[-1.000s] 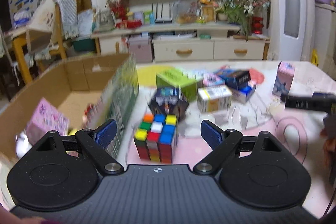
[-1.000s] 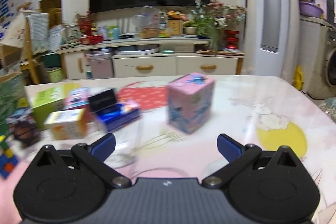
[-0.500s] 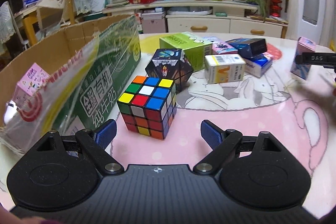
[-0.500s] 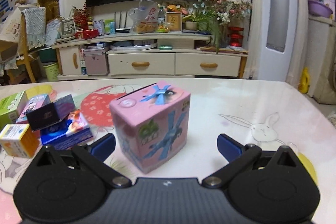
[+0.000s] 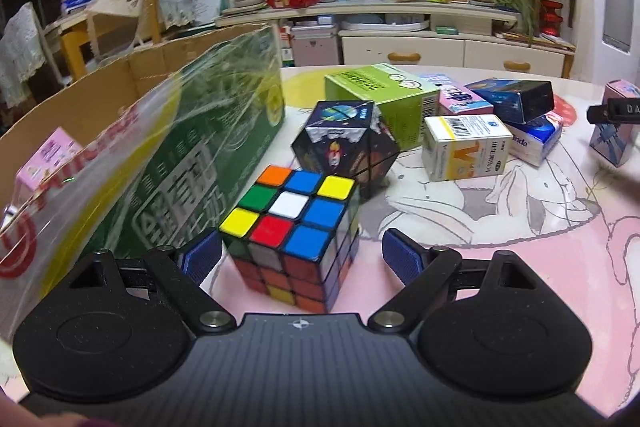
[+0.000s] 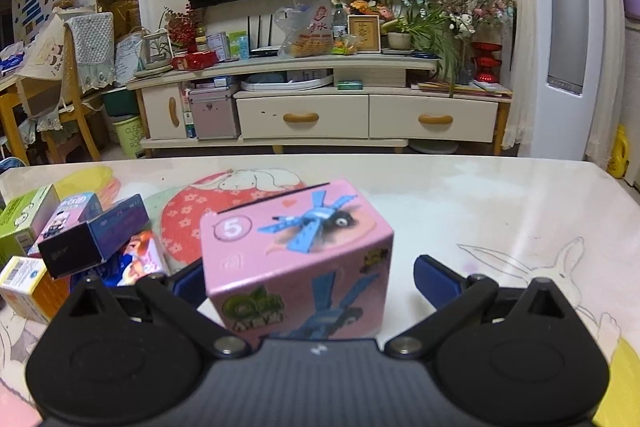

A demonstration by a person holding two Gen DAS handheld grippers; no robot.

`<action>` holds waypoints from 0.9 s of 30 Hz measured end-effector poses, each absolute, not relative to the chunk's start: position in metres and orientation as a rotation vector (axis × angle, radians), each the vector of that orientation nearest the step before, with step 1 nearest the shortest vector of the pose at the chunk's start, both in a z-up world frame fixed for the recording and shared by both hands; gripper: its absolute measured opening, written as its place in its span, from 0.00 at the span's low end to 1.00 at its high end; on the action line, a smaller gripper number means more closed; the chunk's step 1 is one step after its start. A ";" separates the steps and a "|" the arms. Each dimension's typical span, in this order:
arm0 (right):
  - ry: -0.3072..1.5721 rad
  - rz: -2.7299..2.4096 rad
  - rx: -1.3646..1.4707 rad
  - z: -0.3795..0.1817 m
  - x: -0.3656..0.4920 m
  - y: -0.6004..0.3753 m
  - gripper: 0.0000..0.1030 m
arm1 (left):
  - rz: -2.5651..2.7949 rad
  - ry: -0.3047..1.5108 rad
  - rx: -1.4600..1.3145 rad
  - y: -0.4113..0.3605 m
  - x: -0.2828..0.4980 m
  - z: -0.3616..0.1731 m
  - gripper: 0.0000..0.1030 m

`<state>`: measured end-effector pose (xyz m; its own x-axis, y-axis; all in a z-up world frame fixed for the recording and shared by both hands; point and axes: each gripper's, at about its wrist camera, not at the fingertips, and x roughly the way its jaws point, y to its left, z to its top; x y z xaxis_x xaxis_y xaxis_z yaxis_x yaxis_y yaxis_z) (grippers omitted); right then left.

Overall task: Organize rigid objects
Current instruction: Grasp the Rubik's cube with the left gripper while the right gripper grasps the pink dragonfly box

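The left gripper (image 5: 298, 255) has its fingers spread wide around the Rubik's cube (image 5: 291, 235), which sits on the counter (image 5: 520, 267) just right of the cardboard box (image 5: 132, 131). The right gripper (image 6: 316, 281) has its fingers wide on either side of the pink box (image 6: 298, 259), without squeezing it

multicoloured puzzle cube (image 5: 294, 227), pink box (image 6: 298, 259) with blue bird print; green carton (image 5: 384, 99); pink rabbit-patterned tablecloth (image 5: 520, 227)
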<state>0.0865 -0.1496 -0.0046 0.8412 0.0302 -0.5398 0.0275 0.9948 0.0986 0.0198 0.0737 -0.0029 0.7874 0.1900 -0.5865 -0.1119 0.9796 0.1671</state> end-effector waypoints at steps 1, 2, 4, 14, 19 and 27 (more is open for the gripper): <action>0.573 0.007 0.104 -0.004 0.088 -0.150 0.99 | 0.165 0.646 0.130 0.074 0.020 -0.002 1.00; 0.573 0.012 0.103 -0.004 0.089 -0.150 0.99 | 0.167 0.647 0.129 0.074 0.023 -0.002 1.00; 0.577 0.030 0.101 -0.005 0.091 -0.149 0.99 | 0.158 0.644 0.120 0.075 0.024 -0.001 1.00; 0.565 0.010 0.074 -0.003 0.091 -0.145 0.80 | 0.156 0.653 0.105 0.076 0.028 0.002 0.84; 0.556 -0.013 0.061 -0.003 0.089 -0.142 0.76 | 0.136 0.644 0.091 0.076 0.026 0.005 0.74; 0.540 0.007 0.063 -0.002 0.071 -0.129 0.75 | 0.099 0.646 0.074 0.072 0.025 0.007 0.65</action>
<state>0.0713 -0.1287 -0.0017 0.8577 0.0232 -0.5137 0.0101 0.9980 0.0620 0.0246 0.0719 0.0065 0.7941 0.1146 -0.5968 -0.0688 0.9927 0.0992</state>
